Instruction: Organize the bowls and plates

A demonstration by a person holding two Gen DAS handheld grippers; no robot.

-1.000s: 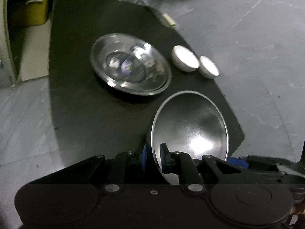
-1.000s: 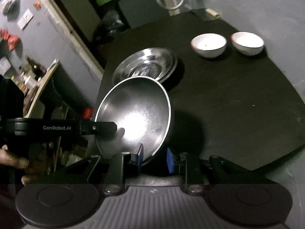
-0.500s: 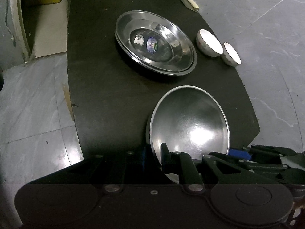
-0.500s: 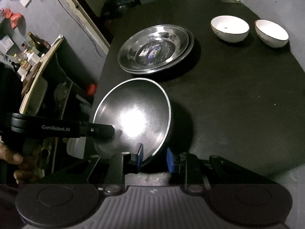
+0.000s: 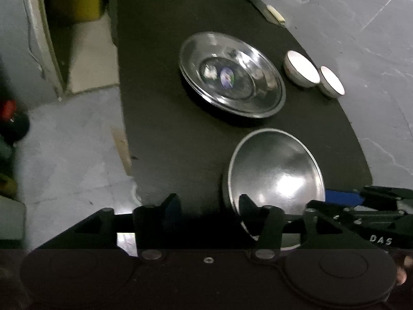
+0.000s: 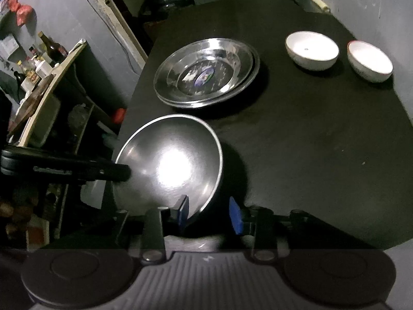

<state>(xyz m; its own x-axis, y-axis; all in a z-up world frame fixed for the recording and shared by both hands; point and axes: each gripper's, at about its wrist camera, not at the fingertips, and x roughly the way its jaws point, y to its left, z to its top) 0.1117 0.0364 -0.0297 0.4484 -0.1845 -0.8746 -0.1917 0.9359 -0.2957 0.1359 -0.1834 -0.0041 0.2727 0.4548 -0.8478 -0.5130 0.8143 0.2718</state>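
Observation:
A large steel bowl rests tilted near the front edge of the black table. The jaws of my left gripper are opening; the bowl's left rim stands between the fingers, untouched by the pads. My right gripper is opening too, with the bowl's near rim between its blue pads and the outer pad well clear of it. Behind the bowl is a stack of steel plates. Two white bowls stand side by side to the right.
A pale-handled utensil lies at the table's far edge. A shelf with bottles stands left of the table, and a yellow box sits on the floor beyond. Grey floor surrounds the table.
Both grippers were shut on the steel bowl's rim; now their jaws have spread apart and the pads no longer pinch it. The bowl stays near the front edge.

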